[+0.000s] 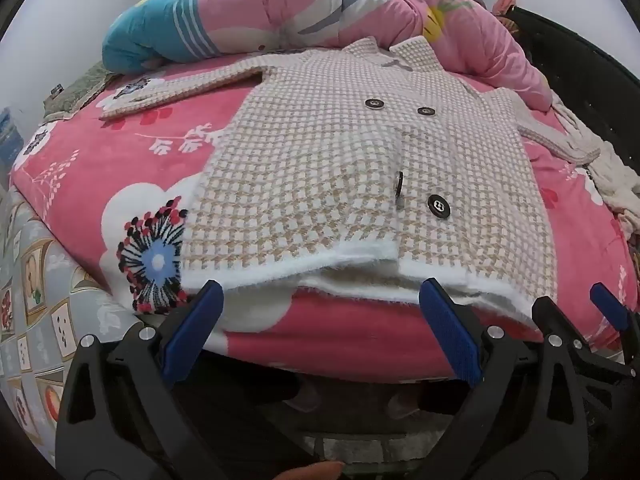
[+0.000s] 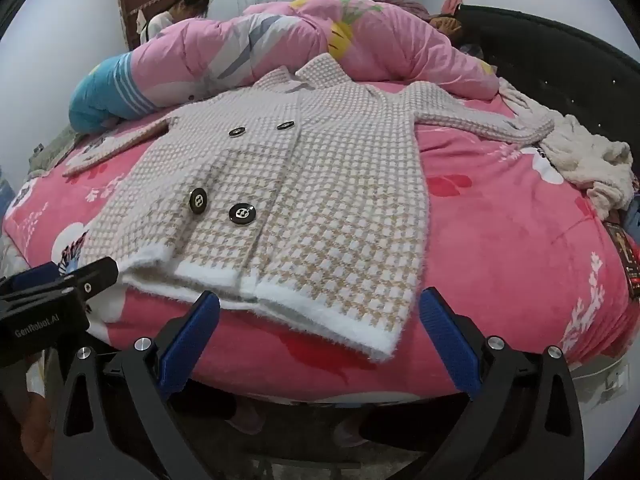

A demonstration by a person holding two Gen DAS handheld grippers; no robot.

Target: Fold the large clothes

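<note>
Houndstooth knit, beige and white: the coat (image 1: 344, 168) lies flat, buttoned side up, on the pink floral blanket (image 1: 100, 168), its fuzzy white hem at the bed's near edge. Left gripper (image 1: 320, 328) hangs spread wide just short of that hem, nothing between its blue pads; right gripper (image 2: 320, 332) likewise gaping and empty by the hem's right corner. Only the right view shows a person (image 2: 180, 12) beyond the rumpled pink quilt (image 2: 320, 40), plus open blanket right of the coat.
</note>
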